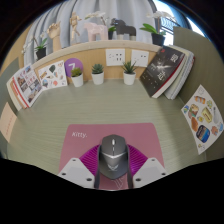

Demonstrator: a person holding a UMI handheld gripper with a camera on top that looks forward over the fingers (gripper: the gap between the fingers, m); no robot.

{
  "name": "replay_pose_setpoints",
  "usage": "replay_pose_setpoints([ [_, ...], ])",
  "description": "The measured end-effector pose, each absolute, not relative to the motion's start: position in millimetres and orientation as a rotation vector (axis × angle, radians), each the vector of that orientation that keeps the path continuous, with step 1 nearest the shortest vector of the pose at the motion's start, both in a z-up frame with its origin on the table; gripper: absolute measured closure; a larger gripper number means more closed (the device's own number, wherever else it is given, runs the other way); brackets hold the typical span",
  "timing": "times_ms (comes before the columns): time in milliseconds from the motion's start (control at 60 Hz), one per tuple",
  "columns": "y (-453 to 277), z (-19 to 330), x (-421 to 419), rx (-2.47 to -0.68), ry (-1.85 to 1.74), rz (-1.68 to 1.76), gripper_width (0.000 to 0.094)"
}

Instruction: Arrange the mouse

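A grey and black computer mouse (112, 155) sits between my two fingers, close in front of the camera. My gripper (112, 168) is shut on it, with the magenta pads pressing on its left and right sides. The white left finger (76, 170) and right finger (150, 170) flank it. Under and just beyond the mouse lies a pink mouse mat (100, 135) with pale lettering, flat on the greenish table. I cannot tell whether the mouse rests on the mat or hangs just above it.
Small potted plants (98, 73) stand in a row along a board at the back of the table. A dark magazine (165, 70) leans at the back right, a leaflet (203, 118) lies at the right, and booklets (28, 85) lean at the left.
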State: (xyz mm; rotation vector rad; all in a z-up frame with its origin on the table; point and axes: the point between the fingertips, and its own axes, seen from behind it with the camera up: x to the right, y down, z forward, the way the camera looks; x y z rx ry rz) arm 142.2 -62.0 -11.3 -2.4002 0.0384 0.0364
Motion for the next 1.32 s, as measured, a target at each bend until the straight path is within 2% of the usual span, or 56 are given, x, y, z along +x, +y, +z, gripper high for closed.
replay_pose_setpoints([
  [200,-61,-13,142,-2.387,0.079,0.044,0.0424],
  [267,-64,-12,132,-2.404,0.037,0.074,0.0228],
  [300,-66,-10,130,-2.412,0.021,0.072,0.0198],
  [417,-71,18,134,-2.411,0.028,-0.025,0.0183],
  [733,-101,194,101,-2.245,0.082,-0.083,0.0156],
  [883,-125,246,78,-2.186,0.079,-0.102,0.0156],
  [1050,-155,271,45,-2.15,0.069,-0.087,0.0158],
  [1317,-199,275,6,-2.145,0.065,-0.062,0.0157],
])
